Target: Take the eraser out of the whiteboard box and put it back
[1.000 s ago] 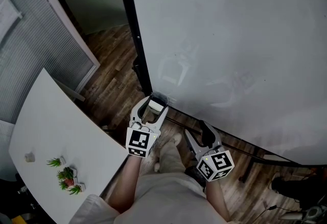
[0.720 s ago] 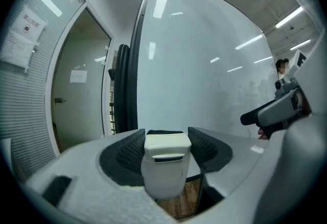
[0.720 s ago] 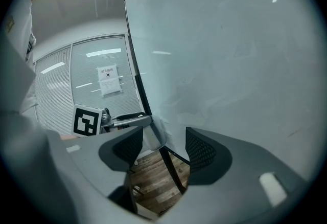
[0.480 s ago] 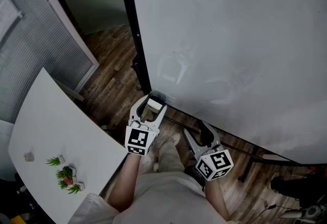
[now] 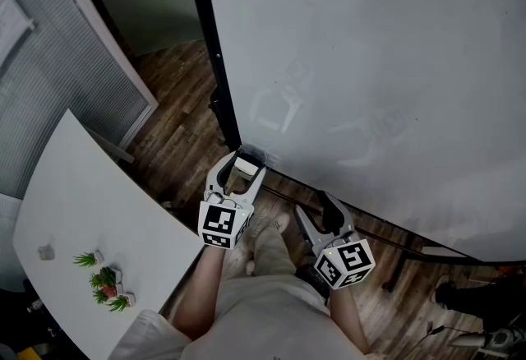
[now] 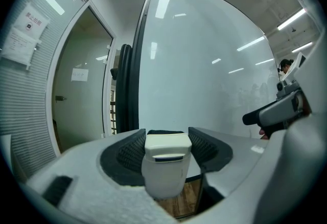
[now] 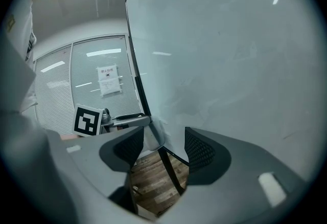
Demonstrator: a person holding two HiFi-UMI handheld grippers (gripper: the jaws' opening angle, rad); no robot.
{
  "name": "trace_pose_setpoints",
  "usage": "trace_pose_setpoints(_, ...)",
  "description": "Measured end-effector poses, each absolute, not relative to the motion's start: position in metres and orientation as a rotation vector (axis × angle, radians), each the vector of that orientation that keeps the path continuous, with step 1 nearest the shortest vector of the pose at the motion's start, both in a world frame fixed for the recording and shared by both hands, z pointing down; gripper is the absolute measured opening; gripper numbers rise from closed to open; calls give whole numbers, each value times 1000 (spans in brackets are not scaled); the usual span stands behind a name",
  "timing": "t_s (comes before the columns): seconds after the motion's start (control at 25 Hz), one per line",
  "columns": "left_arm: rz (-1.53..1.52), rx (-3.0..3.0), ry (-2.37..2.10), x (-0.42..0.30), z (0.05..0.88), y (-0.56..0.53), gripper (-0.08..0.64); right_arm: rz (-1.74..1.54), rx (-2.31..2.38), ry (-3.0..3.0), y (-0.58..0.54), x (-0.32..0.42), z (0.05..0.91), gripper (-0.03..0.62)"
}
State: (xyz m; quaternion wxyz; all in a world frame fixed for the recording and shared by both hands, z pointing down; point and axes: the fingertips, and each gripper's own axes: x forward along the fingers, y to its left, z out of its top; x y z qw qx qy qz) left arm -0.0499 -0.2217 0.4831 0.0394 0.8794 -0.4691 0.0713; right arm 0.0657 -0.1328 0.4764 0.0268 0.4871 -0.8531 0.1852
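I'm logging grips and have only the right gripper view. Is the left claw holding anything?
Observer: Yes. The left gripper view shows the left claw closed on a white eraser.
Operator: Is the eraser resting on anything?
Observer: In that view nothing shows under it but wood floor.
Operator: Anything beside the person?
Observer: In the head view, a white table with small plants stands at their left.
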Motion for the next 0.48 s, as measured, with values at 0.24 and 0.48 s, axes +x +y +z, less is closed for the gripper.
trace_pose_setpoints(0.24, 195, 2674, -1444, -53, 482, -220, 258, 565, 1500, -2640, -132, 65, 475, 250)
trace_pose_setpoints(0.48, 168, 2671, -1452, -55, 477, -219, 258, 564, 1503, -2643, -129, 66, 473, 250)
